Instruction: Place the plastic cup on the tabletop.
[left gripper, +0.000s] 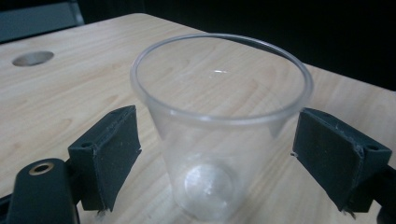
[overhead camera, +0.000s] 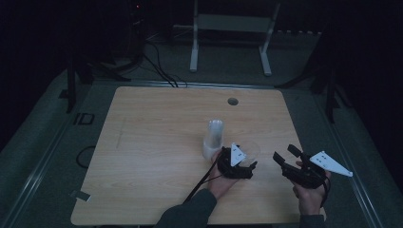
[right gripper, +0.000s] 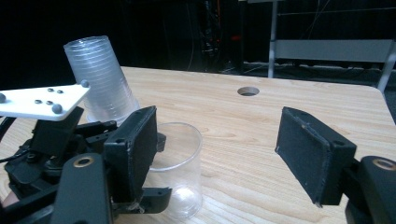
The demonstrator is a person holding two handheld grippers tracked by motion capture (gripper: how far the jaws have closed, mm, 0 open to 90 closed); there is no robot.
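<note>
Jaws of left gripper [left gripper: 217,154] spread, clear of upright cup [left gripper: 219,126] between them; right gripper [right gripper: 224,154] spread, empty, near stack [right gripper: 103,79].

In the high view the single clear plastic cup [overhead camera: 250,151] is mostly hidden behind the left gripper [overhead camera: 248,167], so only a faint part of its rim shows. In the right gripper view, that cup's left side is covered by a black jaw, and the tilted stack of clear plastic cups [right gripper: 103,79] has its base hidden. In the left gripper view the cup's bottom is cut off by the lower edge.
</note>
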